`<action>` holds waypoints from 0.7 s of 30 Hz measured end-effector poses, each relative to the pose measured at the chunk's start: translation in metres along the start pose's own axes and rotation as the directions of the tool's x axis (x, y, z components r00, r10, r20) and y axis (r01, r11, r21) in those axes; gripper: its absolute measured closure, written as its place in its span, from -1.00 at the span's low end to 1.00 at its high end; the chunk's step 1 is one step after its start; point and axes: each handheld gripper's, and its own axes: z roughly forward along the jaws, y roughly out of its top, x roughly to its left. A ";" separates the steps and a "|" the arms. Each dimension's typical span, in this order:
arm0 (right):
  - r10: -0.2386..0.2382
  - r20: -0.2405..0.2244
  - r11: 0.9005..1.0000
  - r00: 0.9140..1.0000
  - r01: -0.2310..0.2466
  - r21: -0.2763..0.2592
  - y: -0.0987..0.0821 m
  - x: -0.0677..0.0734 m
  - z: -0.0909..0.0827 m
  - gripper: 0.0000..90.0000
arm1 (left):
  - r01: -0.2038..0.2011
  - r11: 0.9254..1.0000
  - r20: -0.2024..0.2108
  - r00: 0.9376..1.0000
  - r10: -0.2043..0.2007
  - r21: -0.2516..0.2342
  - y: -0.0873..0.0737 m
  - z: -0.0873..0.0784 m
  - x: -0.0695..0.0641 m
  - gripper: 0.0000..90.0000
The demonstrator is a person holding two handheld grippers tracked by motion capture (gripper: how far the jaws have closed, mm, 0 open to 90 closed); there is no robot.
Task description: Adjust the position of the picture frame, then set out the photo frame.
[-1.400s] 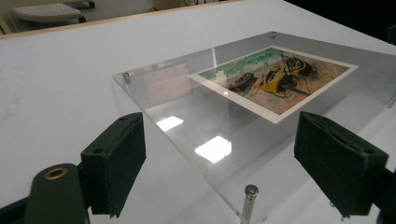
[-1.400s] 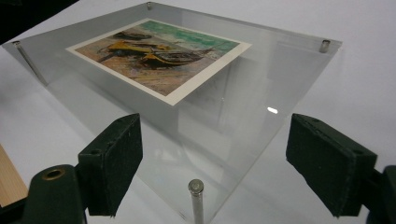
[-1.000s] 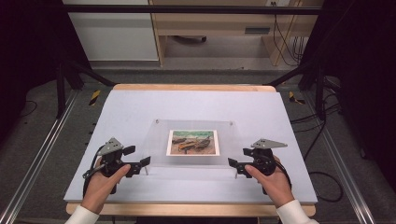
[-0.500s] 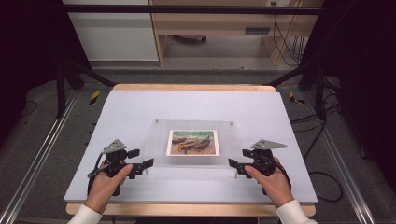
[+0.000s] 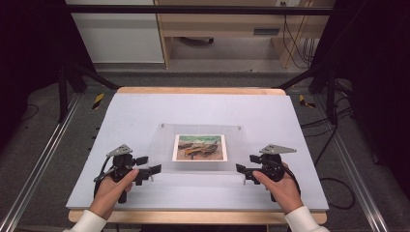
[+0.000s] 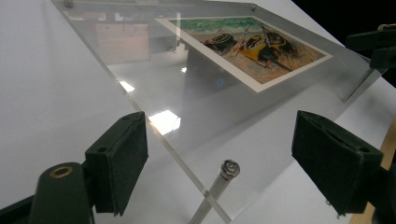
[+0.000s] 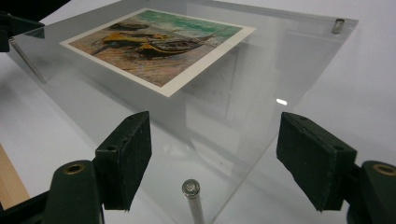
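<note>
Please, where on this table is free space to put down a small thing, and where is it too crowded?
The white table top is bare behind the clear acrylic frame, up to the far edge, and in a strip beside each side edge. It is crowded at the frame's near corners: the left gripper and right gripper sit there, jaws open.

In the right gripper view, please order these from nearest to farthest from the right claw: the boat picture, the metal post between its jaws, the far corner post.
1. Metal post, between the right claw's open jaws.
2. Boat picture, farther off, toward the left.
3. Far corner post, at the upper right.
</note>
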 end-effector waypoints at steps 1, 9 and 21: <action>0.000 0.000 1.000 1.000 0.000 0.001 0.000 0.000 0.000 -0.40 | 0.000 1.000 0.000 1.000 0.000 0.000 0.000 0.000 0.000 -0.60; 0.007 -0.019 1.000 1.000 -0.007 0.001 -0.001 -0.002 0.001 -0.41 | 0.032 0.999 0.020 0.999 -0.032 0.006 0.000 0.002 0.005 -0.60; 0.062 -0.042 0.998 0.997 -0.061 0.014 -0.001 -0.005 0.003 -0.45 | 0.049 0.999 0.033 0.998 -0.049 0.014 0.001 0.004 0.008 -0.60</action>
